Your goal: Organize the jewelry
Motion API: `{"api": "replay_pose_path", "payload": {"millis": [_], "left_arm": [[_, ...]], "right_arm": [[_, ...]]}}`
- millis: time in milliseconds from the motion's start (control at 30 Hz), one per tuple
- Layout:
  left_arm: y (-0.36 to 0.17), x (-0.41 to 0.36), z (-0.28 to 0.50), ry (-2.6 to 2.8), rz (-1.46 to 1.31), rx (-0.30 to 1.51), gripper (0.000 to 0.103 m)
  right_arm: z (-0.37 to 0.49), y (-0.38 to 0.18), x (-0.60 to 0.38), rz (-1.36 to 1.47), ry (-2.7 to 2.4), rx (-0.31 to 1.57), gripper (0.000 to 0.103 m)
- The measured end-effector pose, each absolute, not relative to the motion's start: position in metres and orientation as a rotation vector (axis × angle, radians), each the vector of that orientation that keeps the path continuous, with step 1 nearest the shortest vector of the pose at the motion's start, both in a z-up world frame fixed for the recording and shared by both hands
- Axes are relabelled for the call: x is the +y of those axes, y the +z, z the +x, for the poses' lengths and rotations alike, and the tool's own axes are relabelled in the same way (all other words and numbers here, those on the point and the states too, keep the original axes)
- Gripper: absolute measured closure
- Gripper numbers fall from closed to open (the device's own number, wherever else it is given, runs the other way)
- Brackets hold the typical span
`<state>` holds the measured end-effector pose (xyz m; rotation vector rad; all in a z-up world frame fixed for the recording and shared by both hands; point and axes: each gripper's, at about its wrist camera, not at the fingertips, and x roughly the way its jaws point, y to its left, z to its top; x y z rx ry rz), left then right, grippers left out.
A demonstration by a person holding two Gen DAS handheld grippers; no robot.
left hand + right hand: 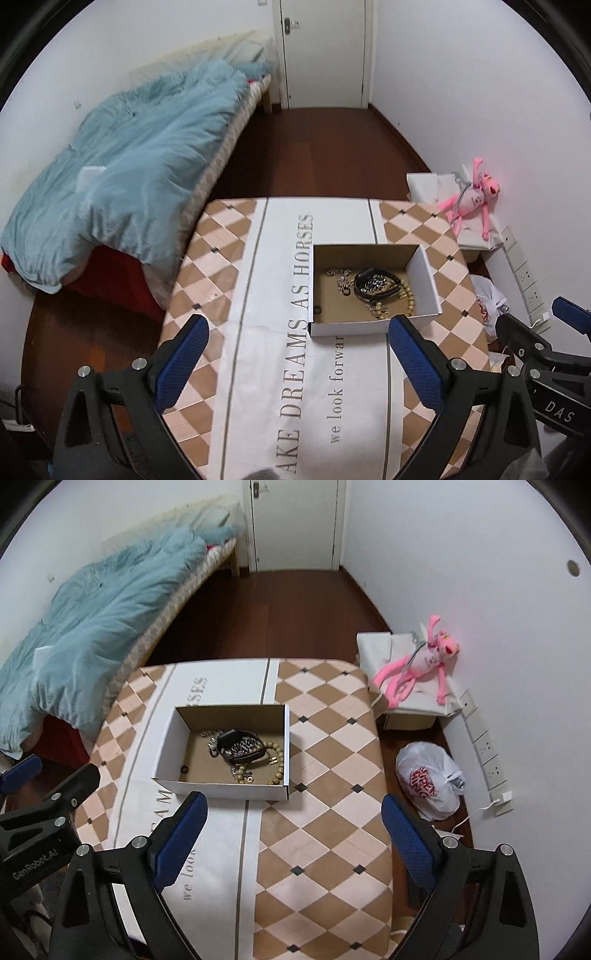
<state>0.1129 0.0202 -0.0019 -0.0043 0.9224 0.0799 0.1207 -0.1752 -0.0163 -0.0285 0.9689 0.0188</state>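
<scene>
An open white cardboard box [430, 280] [168, 753] stands on the table with the checkered cloth [221, 266] [332, 775]. Inside lies a heap of jewelry [373, 288] [243, 751]: a black band, metal chains and a wooden bead bracelet [277, 762]. A small dark ring [184, 768] lies apart in the box. My left gripper [299, 332] is open and empty, above the table just before the box. My right gripper [295, 808] is open and empty, to the right of the left one, which shows at its left [44, 786].
A bed with a blue quilt [122, 166] is on the left. A pink plush toy [417, 664] lies on a low white box at the right. A white plastic bag [428, 779] sits on the floor by a wall power strip [487, 753]. A door [325, 51] is at the back.
</scene>
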Motion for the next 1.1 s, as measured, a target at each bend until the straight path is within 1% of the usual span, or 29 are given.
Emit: {"api": "replay_pose_path", "payload": {"millis": [100, 133, 333, 567, 833, 1100], "left_arm": [[0.017, 0.021, 0.098, 0.075, -0.012, 0.895, 0.004], [0.021, 0.021, 0.093, 0.073, -0.014, 0.888, 0.004], [0.051, 0.020, 0.068, 0.062, -0.031, 0.847, 0.004], [0.076, 0.016, 0.046, 0.043, -0.038, 0.800, 0.004], [0.082, 0.016, 0.041, 0.045, -0.047, 0.798, 0.004], [0.081, 0.016, 0.062, 0.073, -0.058, 0.838, 0.004]], "right_arm": [[0.102, 0.007, -0.178, -0.011, 0.021, 0.928, 0.004], [0.095, 0.015, -0.178, -0.015, 0.021, 0.909, 0.000], [0.065, 0.056, -0.177, -0.044, 0.014, 0.830, 0.000], [0.038, 0.091, -0.179, -0.041, 0.012, 0.776, 0.000], [0.034, 0.099, -0.179, -0.042, 0.011, 0.788, 0.000], [0.064, 0.088, -0.178, -0.043, 0.004, 0.845, 0.000]]}}
